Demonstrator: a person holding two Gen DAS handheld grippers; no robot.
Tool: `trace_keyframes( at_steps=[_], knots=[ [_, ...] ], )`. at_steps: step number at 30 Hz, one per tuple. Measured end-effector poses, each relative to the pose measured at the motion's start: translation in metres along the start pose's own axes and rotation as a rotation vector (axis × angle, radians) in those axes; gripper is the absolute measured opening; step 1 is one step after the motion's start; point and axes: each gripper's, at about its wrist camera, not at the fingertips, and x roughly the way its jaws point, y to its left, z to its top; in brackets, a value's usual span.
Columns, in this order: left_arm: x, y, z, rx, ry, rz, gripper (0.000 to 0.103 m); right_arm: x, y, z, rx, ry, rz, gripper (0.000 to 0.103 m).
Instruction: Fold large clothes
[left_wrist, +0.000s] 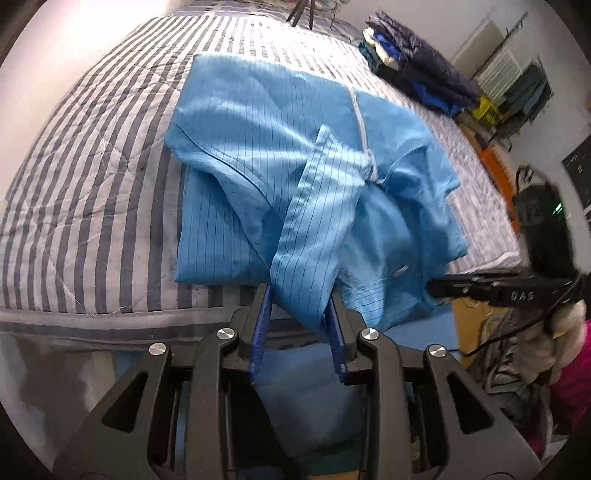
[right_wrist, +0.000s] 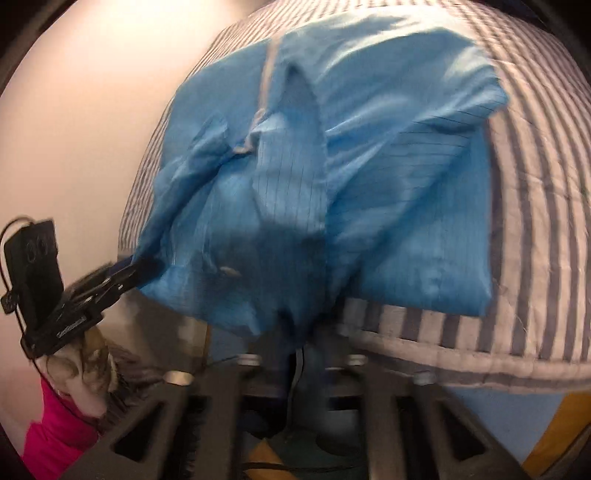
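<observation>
Both claws clamp the blue garment (left_wrist: 295, 155)'s near edge, left gripper (left_wrist: 299, 314) and right gripper (right_wrist: 299, 343); its length runs straight ahead.

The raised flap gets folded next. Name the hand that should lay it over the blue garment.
Left. The left gripper clamps the raised flap of the blue garment; the right gripper pinches a side edge.

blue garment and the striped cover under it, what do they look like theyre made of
Blue garment: thin woven cloth with a slight sheen, probably synthetic; fine dark pinstripes and soft sharp-edged creases show. Striped cover: quilted matte fabric, likely cotton or a blend; stitched lines puff its grey and white stripes.
</observation>
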Motion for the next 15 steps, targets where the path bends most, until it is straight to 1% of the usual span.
trace_keyframes(
  at_steps=[1,2,3,5,7,8,10,11,12,15],
  knots=[
    [0.004,-0.002,-0.001,0.011,0.006,0.019,0.025,-0.006,0.004,0.002,-0.026,0.0,-0.015,0.0],
    [0.007,-0.003,-0.002,0.018,0.015,0.035,0.019,-0.013,0.007,0.002,-0.054,-0.011,-0.028,0.0],
    [0.01,-0.003,-0.004,0.022,0.025,0.043,0.016,-0.025,0.006,0.006,-0.074,-0.027,-0.033,0.0],
    [0.018,-0.004,-0.008,0.026,0.055,0.041,0.016,-0.032,0.006,0.006,-0.088,-0.041,-0.047,0.0],
    [0.023,-0.005,-0.009,0.029,0.072,0.021,0.016,-0.028,0.006,0.004,-0.108,-0.031,-0.066,0.0],
    [0.023,-0.007,-0.009,0.038,0.077,0.015,0.016,-0.028,0.006,0.003,-0.122,-0.02,-0.063,0.003],
    [0.017,-0.011,-0.009,0.055,0.073,0.001,0.016,-0.036,0.003,0.003,-0.151,0.002,-0.046,0.014],
    [0.007,-0.012,-0.009,0.066,0.061,-0.011,0.016,-0.045,0.003,0.002,-0.17,-0.016,-0.018,0.024],
    [-0.001,-0.012,-0.006,0.07,0.053,-0.026,0.016,-0.058,0.003,0.002,-0.19,-0.049,0.0,0.027],
    [-0.03,-0.006,0.002,0.065,0.006,-0.089,0.019,-0.098,-0.003,0.012,-0.217,-0.179,0.007,0.028]
  ],
)
